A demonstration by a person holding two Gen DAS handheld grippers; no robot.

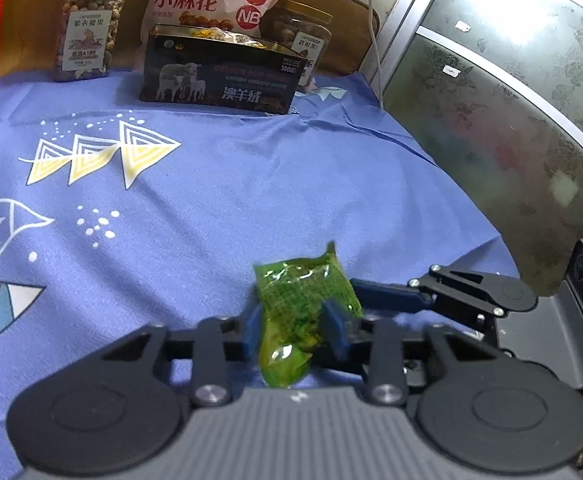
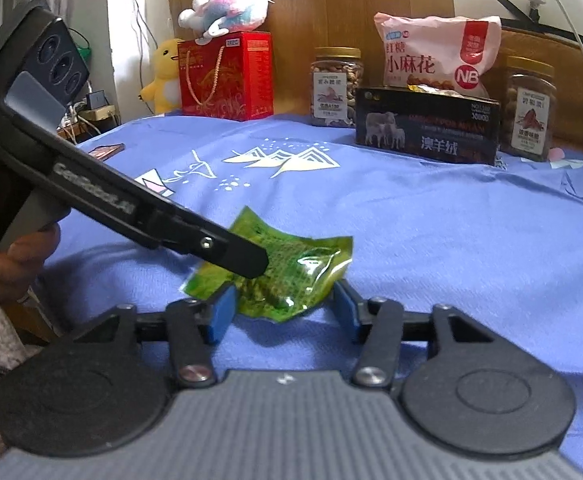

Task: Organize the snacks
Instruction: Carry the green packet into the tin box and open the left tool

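The left gripper [image 1: 297, 326] is pinching the green snack packet [image 1: 305, 300], hiding its middle, while the right gripper [image 2: 283, 314] is straddling it, spread.

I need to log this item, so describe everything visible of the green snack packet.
The green snack packet is a small, glossy, translucent green plastic pouch, crinkled, with fine dark print and sealed edges. It sits low over the blue tablecloth. The left gripper is shut on its near end; the right gripper is open, its blue pads flanking the packet.
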